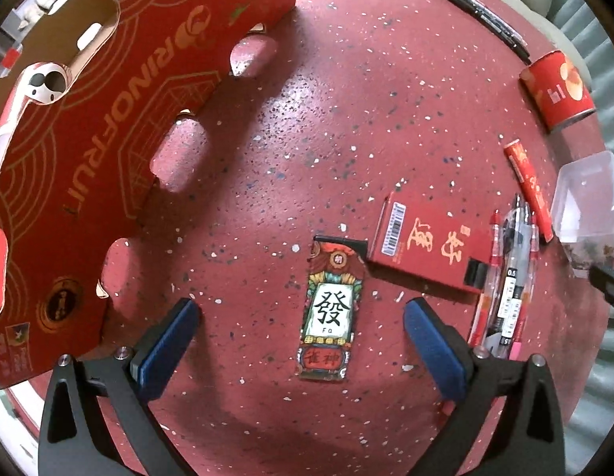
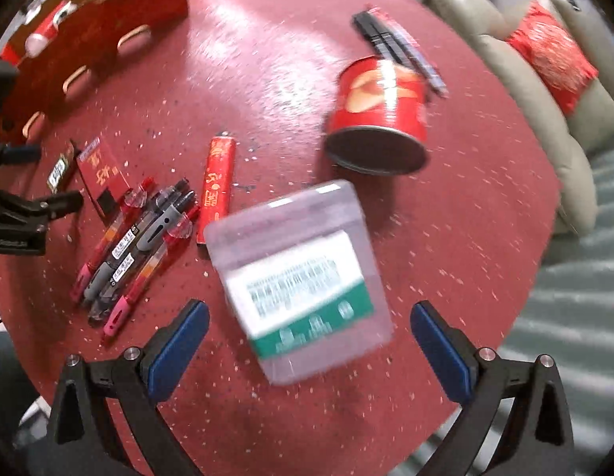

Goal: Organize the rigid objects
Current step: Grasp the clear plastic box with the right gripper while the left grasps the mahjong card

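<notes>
So the red speckled table (image 1: 346,99) was pretty cluttered, with a big red cardboard fruit box (image 1: 89,127) standing along its left side. Right claw (image 2: 309,341) was spread wide, holding nothing, hovering over a clear plastic case (image 2: 299,277) with a green and white label, blurry. Beyond that lay a red can (image 2: 380,119) on its side. Left claw (image 1: 301,341) was wide open too, right above a mahjong-style card (image 1: 330,313) flat on the table, a red carton (image 1: 430,246) touching its top corner. Just beside that sat a bunch of pens (image 1: 505,277) and a red tube (image 1: 529,190).
</notes>
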Available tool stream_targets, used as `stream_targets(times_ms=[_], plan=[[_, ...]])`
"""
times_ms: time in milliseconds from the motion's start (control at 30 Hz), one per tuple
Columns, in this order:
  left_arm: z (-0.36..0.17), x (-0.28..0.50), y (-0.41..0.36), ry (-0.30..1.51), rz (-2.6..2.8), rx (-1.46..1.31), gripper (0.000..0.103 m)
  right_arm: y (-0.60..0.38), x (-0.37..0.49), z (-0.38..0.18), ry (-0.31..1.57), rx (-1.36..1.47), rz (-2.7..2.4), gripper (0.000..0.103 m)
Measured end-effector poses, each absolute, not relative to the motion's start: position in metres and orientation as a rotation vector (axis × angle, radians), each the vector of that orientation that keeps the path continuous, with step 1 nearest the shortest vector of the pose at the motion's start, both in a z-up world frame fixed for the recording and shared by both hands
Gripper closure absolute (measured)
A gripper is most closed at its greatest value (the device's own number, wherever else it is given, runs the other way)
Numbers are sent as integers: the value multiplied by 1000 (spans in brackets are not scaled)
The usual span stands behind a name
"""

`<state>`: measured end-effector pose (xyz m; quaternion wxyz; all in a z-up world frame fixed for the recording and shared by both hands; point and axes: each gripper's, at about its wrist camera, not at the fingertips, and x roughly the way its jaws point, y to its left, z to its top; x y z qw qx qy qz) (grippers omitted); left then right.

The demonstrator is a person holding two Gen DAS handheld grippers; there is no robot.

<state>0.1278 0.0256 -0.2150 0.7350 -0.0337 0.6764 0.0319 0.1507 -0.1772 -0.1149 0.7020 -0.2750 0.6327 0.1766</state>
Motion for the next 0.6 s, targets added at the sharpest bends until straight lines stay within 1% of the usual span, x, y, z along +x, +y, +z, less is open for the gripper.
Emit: stream_targets(times_ms=[133, 300, 333, 367, 400, 433, 600], plan=[[-220, 129, 19, 1493, 71, -74, 0, -167, 161, -131, 1449, -628, 425, 1], [-219, 130, 21, 1482, 70, -74, 0, -157, 167, -141, 1452, -669, 415, 2], [-218, 128, 20, 1477, 71, -74, 0, -155, 168, -142, 1457, -671, 418, 8], [-218, 128, 21, 1475, 71, -74, 0, -146, 170, -145, 1460, -679, 411, 18], [-218, 127, 22, 1475, 71, -74, 0, -144, 171, -147, 1466, -690, 397, 24], [-217, 126, 22, 1477, 71, -74, 0, -139, 169, -150, 1472, -687, 392, 27], [-220, 126, 21, 1488, 70, -74, 0, -138, 172, -160, 1513, -642, 369, 31]])
